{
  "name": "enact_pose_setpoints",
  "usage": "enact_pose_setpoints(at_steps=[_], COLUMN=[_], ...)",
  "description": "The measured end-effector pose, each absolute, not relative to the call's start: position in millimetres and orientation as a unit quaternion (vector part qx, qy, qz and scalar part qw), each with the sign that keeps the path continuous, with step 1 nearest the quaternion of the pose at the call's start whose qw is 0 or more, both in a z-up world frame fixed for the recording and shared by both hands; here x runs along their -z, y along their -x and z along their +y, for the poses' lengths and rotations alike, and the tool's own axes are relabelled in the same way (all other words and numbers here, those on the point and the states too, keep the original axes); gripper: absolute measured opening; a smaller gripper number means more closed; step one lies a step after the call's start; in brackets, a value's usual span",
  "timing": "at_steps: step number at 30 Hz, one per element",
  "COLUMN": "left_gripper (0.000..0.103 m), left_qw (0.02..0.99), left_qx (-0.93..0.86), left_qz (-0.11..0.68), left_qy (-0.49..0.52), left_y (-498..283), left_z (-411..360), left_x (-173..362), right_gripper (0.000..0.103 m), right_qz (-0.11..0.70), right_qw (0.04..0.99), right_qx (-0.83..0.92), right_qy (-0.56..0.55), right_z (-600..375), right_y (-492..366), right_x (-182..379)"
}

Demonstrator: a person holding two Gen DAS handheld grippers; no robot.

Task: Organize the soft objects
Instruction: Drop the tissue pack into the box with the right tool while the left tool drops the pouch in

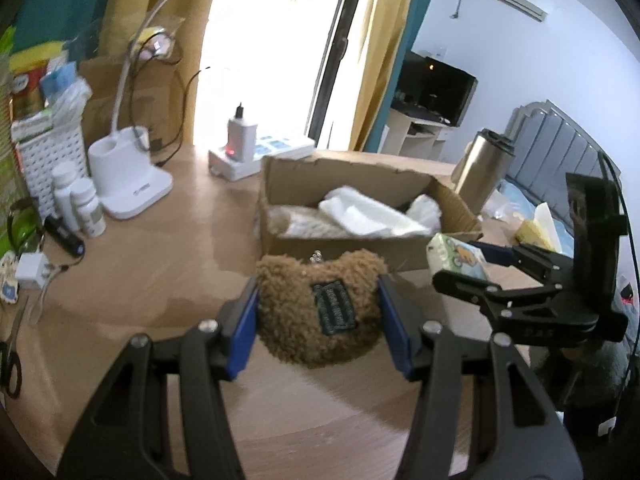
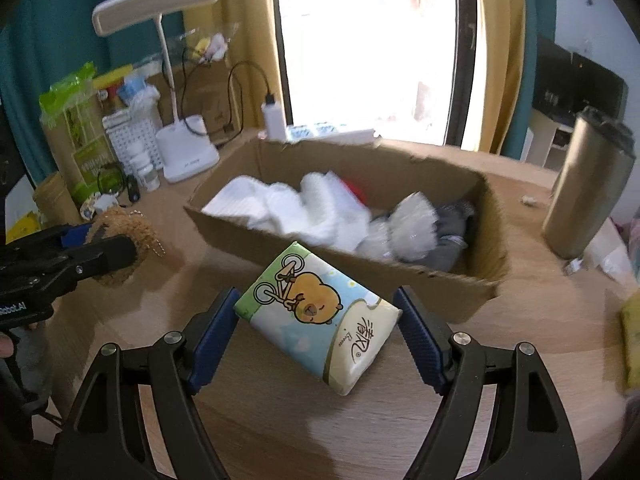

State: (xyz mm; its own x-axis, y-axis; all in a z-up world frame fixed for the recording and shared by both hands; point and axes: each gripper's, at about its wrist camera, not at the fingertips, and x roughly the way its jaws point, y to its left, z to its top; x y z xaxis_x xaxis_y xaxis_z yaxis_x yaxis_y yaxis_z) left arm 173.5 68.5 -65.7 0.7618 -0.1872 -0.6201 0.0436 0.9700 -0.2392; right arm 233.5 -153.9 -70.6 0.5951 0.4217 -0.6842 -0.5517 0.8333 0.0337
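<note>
Daylight floods from the far window [image 2: 360, 40], blown out white; the worktop [image 1: 160, 288] is evenly lit, edges curved, dark, slightly blurred.

2 wrist views — close, facing the shared cardboard box [image 1: 362, 216].

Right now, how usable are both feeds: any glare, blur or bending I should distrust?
Left wrist view: the window is blown out white, the open cardboard box is slightly smeared, and the fuzzy brown plush pouch in the left claw is fairly sharp. Right wrist view: same window glare, white cloths in the box blurred, cartoon-printed tissue pack crisp; fisheye bends the edges.
</note>
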Motion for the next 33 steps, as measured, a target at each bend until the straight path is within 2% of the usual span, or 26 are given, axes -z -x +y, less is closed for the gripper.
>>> enact_pose_setpoints(at_steps=[18, 33], left_gripper=[0.056, 0.057], left_qw=[0.943, 0.939], left_qx=[0.075, 0.086], left_qz=[0.316, 0.324], left_qy=[0.067, 0.072], left_y=[-217, -259], left_z=[30, 13], left_x=[30, 39], right_gripper=[0.081, 0.081], right_qz=[0.301, 0.295], right_qw=[0.91, 0.911], right_qx=[-0.278, -0.28], right_qy=[0.066, 0.064], right_z=[-184, -187], right_y=[-271, -309], right_x=[34, 37])
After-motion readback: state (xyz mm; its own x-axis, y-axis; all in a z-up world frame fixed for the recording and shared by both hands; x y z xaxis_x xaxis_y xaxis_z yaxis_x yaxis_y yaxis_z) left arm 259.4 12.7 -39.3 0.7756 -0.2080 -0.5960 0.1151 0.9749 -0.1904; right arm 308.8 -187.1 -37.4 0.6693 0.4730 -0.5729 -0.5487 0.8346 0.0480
